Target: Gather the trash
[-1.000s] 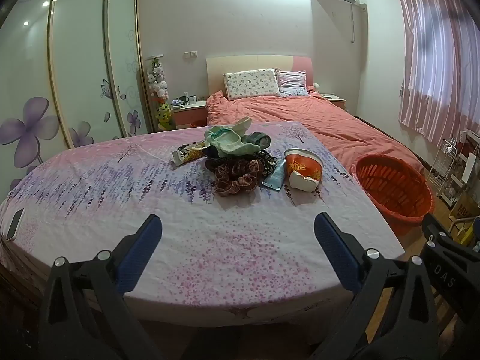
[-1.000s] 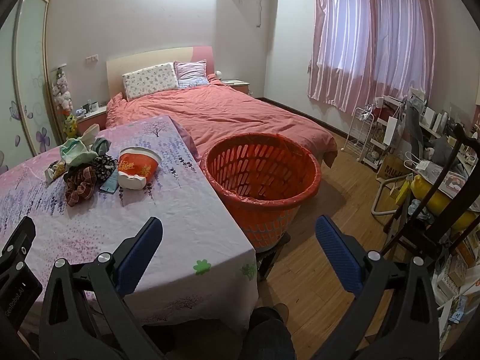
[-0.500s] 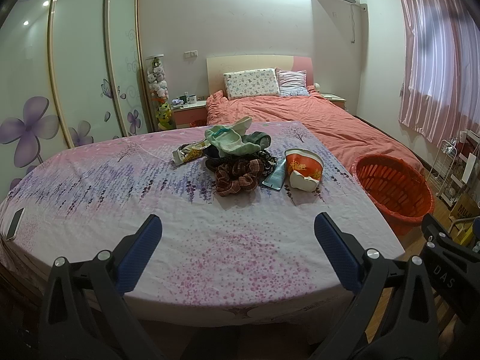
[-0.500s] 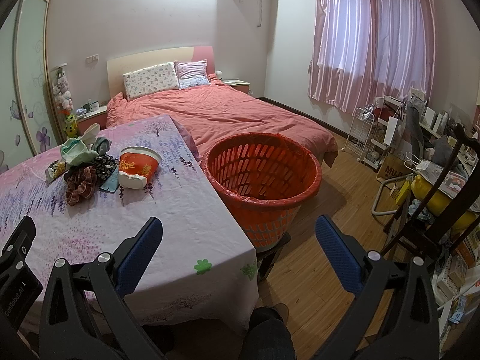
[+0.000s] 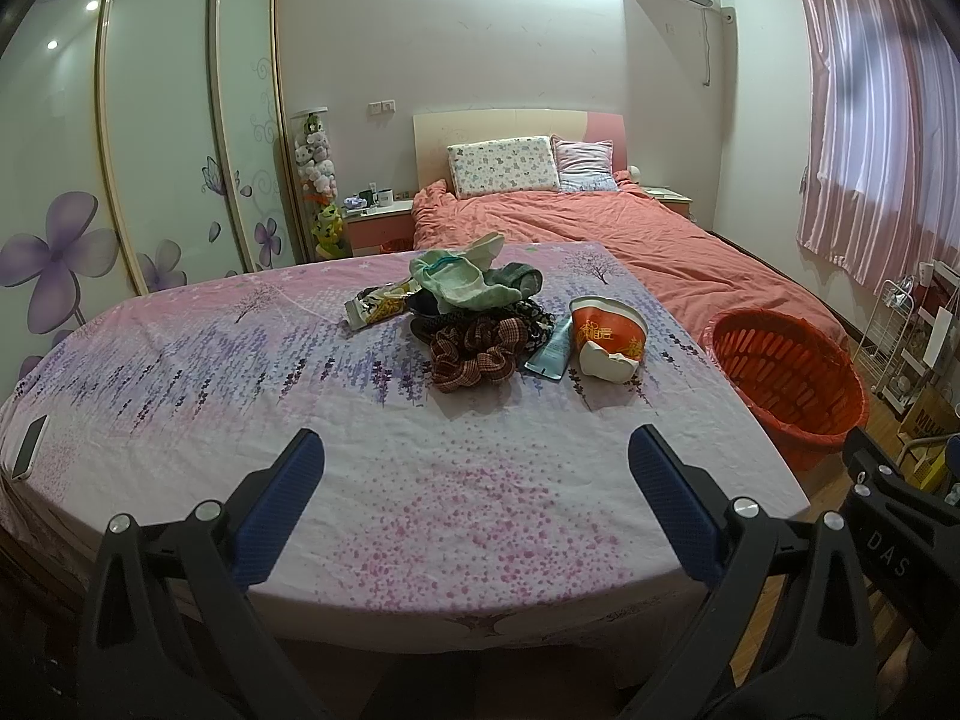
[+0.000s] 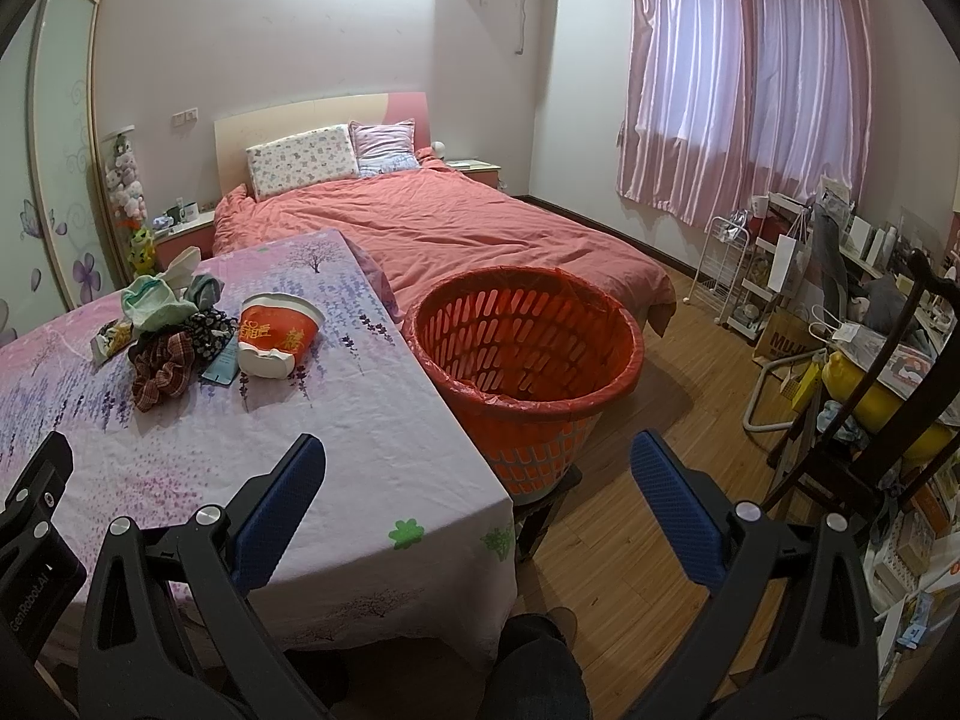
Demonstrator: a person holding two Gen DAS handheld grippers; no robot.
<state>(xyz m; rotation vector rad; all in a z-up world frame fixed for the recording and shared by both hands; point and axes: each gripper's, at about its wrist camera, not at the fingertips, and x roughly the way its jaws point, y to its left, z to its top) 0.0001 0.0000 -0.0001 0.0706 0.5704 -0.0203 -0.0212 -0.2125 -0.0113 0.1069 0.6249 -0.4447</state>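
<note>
On the left wrist camera, my left gripper (image 5: 474, 468) hangs over the near edge of the table (image 5: 372, 480), its blue-padded fingers (image 5: 279, 504) spread wide apart with nothing between them. Ahead, toward the far middle of the flowered tablecloth, the trash sits in one loose cluster. A crushed red-and-white paper cup (image 5: 607, 339) lies on its side at the right of the pile. Just left of it lies a flattened teal tube (image 5: 549, 351), touching a plaid scrunchie (image 5: 474, 357). Behind those I see a heap of green and grey cloth (image 5: 468, 285), and a crumpled snack wrapper (image 5: 375, 306) at the left end. A white phone (image 5: 30, 447) lies near the table's left edge, well apart from the pile. The red basket (image 5: 786, 381) stands on the floor just beside the table's right side. The black body of my right gripper (image 5: 900, 546) shows in the lower right corner.

On the right wrist camera, my right gripper (image 6: 477, 468) also has its fingers (image 6: 675, 510) spread wide and empty, straddling the table's near right corner and the wooden floor. The red basket (image 6: 528, 354) sits straight ahead, lined with a red bag, touching or nearly touching the tablecloth edge; I cannot tell which. The paper cup (image 6: 276, 339) and the rest of the pile lie at upper left. A bed (image 6: 456, 234) with a coral cover stands behind the basket.
</note>
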